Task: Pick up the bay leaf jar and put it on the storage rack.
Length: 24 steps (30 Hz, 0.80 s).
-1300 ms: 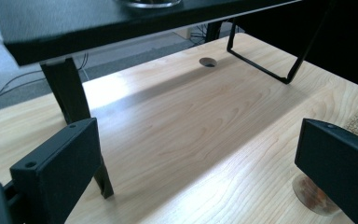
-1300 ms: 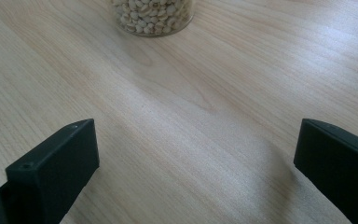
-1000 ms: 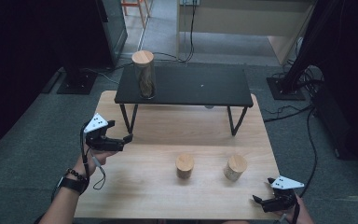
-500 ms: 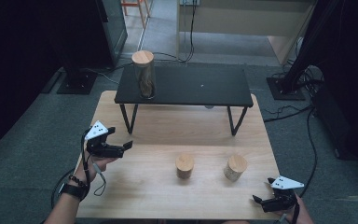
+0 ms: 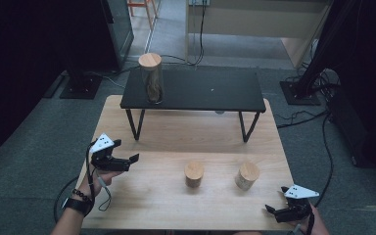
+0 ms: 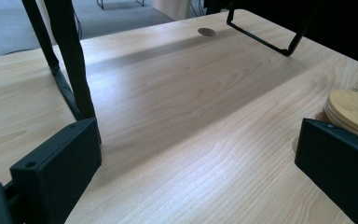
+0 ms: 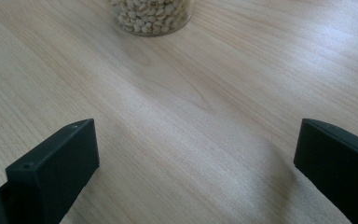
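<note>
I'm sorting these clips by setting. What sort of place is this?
Probably a lab or studio set up for recording, not a home: a wooden table on grey carpet, loose cables on the floor, dark stands around, and lidded jars laid out as props.

short jar (image 5: 194, 174) | short jar (image 5: 246, 176) | tall jar (image 5: 151, 77) on shelf (image 5: 210, 93)
</note>
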Each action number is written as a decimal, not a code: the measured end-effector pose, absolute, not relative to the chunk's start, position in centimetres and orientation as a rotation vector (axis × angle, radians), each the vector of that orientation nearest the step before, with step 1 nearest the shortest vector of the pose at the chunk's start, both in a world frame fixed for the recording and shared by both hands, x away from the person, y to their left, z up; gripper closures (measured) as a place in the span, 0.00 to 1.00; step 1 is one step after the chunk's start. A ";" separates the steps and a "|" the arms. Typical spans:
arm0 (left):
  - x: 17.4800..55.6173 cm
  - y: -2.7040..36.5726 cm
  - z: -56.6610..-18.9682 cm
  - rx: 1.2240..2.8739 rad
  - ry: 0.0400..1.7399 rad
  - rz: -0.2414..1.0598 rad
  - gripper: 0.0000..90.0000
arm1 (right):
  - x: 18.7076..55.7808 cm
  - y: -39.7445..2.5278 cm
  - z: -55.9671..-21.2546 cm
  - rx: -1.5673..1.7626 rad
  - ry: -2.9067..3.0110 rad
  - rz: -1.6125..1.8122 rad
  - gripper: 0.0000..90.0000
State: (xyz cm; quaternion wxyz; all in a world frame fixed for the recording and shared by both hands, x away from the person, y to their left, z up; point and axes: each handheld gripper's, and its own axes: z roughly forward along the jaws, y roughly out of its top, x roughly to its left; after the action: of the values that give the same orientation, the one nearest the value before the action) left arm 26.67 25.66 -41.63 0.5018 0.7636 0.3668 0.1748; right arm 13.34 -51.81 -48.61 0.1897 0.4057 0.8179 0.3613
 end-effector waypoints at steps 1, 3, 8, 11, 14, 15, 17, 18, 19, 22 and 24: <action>26.6 25.7 -41.7 1.842 0.891 0.419 0.00 | 13.3 -51.8 -48.6 1.141 2.299 1.015 0.00; 26.5 25.8 -42.0 1.837 0.896 0.419 0.01 | 13.4 -51.8 -48.6 1.143 2.300 1.014 0.00; 26.4 26.0 -42.2 1.836 0.902 0.416 0.01 | 13.4 -51.8 -48.6 1.143 2.300 1.015 0.00; 26.3 26.0 -42.3 1.840 0.907 0.420 0.01 | 13.4 -51.8 -48.6 1.143 2.299 1.017 0.00; 26.2 26.0 -42.5 1.841 0.911 0.421 0.01 | 13.4 -51.9 -48.6 1.145 2.300 1.018 0.00; 26.2 26.0 -42.6 1.843 0.911 0.422 0.01 | 13.4 -51.9 -48.6 1.147 2.300 1.019 0.00; 26.1 26.1 -43.0 1.837 0.917 0.417 0.01 | 13.4 -51.9 -48.6 1.144 2.301 1.019 0.00; 26.0 26.1 -43.2 1.835 0.921 0.415 0.01 | 13.4 -51.9 -48.6 1.143 2.302 1.018 0.00; 26.0 26.2 -43.3 1.834 0.924 0.410 0.01 | 13.4 -51.9 -48.6 1.143 2.302 1.019 0.00; 25.8 26.3 -44.0 1.828 0.935 0.402 0.01 | 13.4 -51.9 -48.6 1.142 2.303 1.019 0.00; 25.6 26.4 -44.4 1.831 0.940 0.398 0.01 | 13.4 -51.9 -48.6 1.140 2.303 1.018 0.00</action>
State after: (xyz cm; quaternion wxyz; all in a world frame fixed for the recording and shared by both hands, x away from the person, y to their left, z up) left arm 25.59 26.39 -44.36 0.4993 0.7567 0.3885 0.1647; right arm 13.44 -51.87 -48.59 0.1875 0.4052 0.8185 0.3616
